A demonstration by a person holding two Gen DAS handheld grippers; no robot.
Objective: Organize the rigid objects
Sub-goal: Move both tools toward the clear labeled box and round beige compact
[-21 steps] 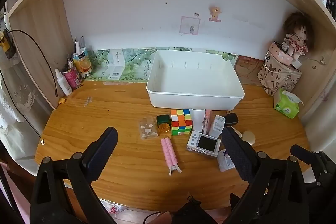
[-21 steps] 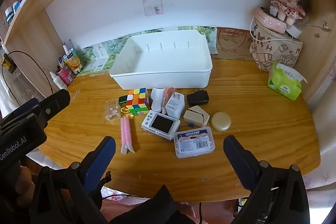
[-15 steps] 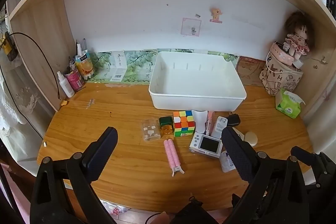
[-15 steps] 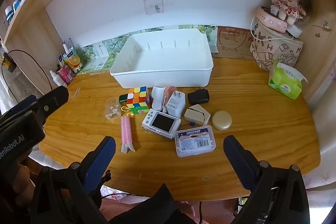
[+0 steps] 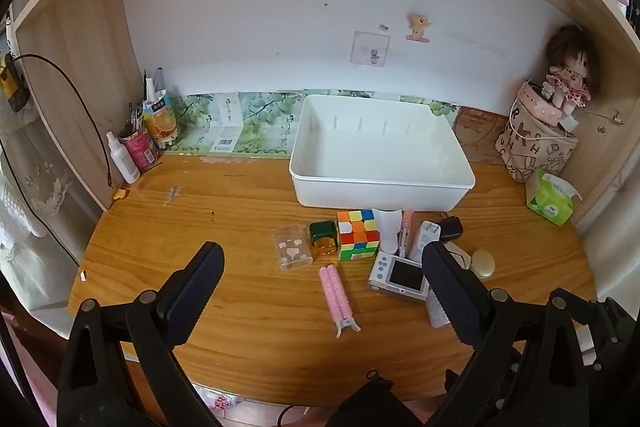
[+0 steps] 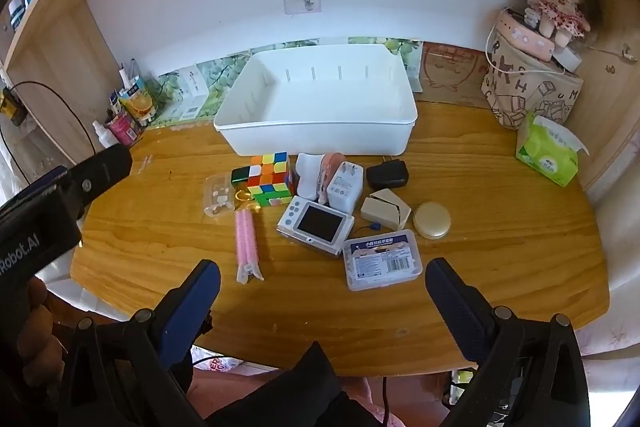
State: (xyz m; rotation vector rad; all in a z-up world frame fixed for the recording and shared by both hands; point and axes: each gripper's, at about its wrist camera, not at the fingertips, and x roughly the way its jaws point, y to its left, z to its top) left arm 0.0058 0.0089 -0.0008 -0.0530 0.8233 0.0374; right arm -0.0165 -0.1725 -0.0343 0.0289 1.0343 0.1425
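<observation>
An empty white bin [image 5: 380,151] [image 6: 320,99] stands at the back of the wooden desk [image 5: 240,211]. In front of it lie several small items: a colour cube [image 5: 357,234] [image 6: 270,178], a pink hair clip [image 5: 337,293] [image 6: 246,241], a small white screen device [image 5: 400,275] [image 6: 316,221], a clear labelled box [image 6: 382,259], a white charger [image 6: 345,182], a black adapter [image 6: 387,174] and a round beige case [image 6: 432,219]. My left gripper [image 5: 322,267] is open and empty, above the desk's front. My right gripper [image 6: 322,283] is open and empty, near the front edge.
A doll on a printed bag [image 5: 540,143] and a green tissue pack [image 5: 550,201] stand at the right. Bottles and a pen cup [image 5: 138,147] stand at the left wall. The left gripper's body [image 6: 44,211] shows at the left of the right wrist view.
Both views have shifted slightly; the desk items sit a little lower in frame in the left wrist view. Both grippers stay open and nothing on the desk has moved.
</observation>
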